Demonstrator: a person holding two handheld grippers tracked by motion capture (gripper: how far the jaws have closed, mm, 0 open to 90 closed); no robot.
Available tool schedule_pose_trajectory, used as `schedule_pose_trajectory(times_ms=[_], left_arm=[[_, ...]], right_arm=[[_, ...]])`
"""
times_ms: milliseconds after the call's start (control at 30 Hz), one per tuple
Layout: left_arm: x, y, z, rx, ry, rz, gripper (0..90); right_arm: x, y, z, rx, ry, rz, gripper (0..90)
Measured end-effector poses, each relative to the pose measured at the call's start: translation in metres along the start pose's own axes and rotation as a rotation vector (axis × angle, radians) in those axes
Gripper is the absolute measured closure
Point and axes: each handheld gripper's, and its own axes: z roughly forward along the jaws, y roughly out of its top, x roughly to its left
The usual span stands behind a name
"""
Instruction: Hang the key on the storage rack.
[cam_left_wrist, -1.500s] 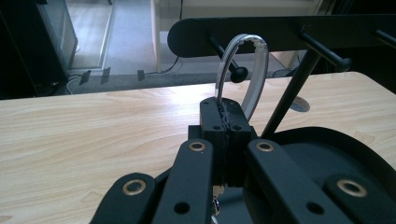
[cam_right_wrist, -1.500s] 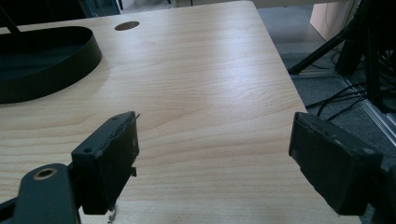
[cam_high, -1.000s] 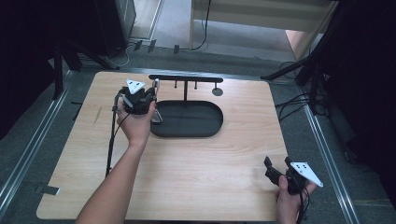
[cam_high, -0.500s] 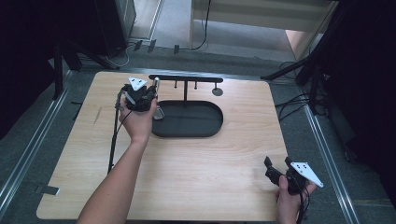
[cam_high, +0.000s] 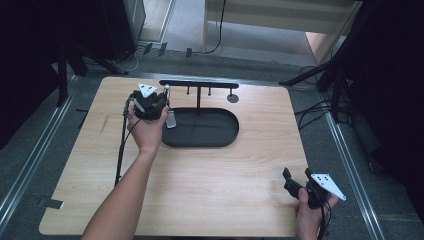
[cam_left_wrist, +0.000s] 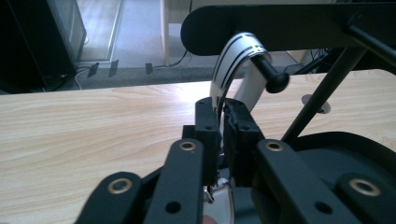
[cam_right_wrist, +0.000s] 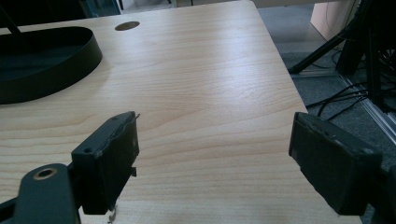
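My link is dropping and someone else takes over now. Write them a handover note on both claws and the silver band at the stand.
Left claw: shut on the silver band, with the jaws just starting to open.
Right claw: open and empty, over the near right corner of the table.
Things: the band is looped over the end peg of the black stand.
Done: the band looks hung.
Left: finish the release, then probably back the left claw away without dragging the band off.

The rack (cam_high: 199, 85) stands behind the tray (cam_high: 202, 142) on the table (cam_high: 225, 190).
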Motion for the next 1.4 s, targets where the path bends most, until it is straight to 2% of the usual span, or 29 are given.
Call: schedule_pose_trajectory(times_ms=[133,333,400,433,567,733,767,900,1000,1033,1100,1133,1167,1400], left_arm=[[0.002,-0.001,-0.002,0.015,-0.030,-0.005,76.0],[0.009,-0.006,-0.009,0.019,-0.045,-0.006,70.0],[0.012,-0.007,-0.012,0.020,-0.056,-0.013,63.7],[0.016,-0.006,-0.018,0.014,-0.070,-0.013,62.9],[0.022,-0.004,-0.029,-0.001,-0.074,-0.002,58.3],[0.027,-0.002,-0.042,-0.027,-0.072,-0.020,44.7],[0.031,-0.002,-0.048,-0.033,-0.080,-0.034,41.5],[0.037,-0.005,-0.055,-0.025,-0.075,-0.037,27.1],[0.042,-0.009,-0.061,-0.027,-0.087,-0.043,19.5],[0.045,-0.010,-0.064,-0.027,-0.092,-0.044,19.5],[0.049,-0.014,-0.068,-0.031,-0.111,-0.045,8.3],[0.050,-0.016,-0.071,-0.038,-0.116,-0.043,8.3],[0.055,-0.020,-0.076,-0.040,-0.133,-0.045,0.0],[0.063,-0.037,-0.090,-0.050,-0.144,-0.056,0.0]], right_arm=[[0.000,0.000,0.000,0.003,0.001,-0.003,15.8],[0.001,0.000,0.000,0.004,0.001,-0.003,15.8],[0.001,0.000,0.000,0.004,0.001,-0.007,15.9],[0.001,0.000,0.000,0.004,0.000,-0.007,15.9],[0.001,0.000,0.001,0.005,-0.002,-0.012,15.9],[0.002,0.000,0.000,0.006,-0.004,-0.015,16.0],[0.002,0.000,0.000,0.002,-0.006,-0.017,16.8],[0.003,0.000,0.000,0.005,-0.009,-0.015,16.9],[0.003,0.000,0.000,0.004,-0.010,-0.020,16.9],[0.003,0.000,0.000,0.004,-0.010,-0.020,16.9],[0.003,0.000,0.000,0.005,-0.011,-0.020,16.9],[0.003,0.000,0.000,0.005,-0.011,-0.020,16.9],[0.003,0.000,0.000,0.004,-0.013,-0.018,16.9],[0.003,0.000,0.000,0.003,-0.016,-0.019,16.8]])
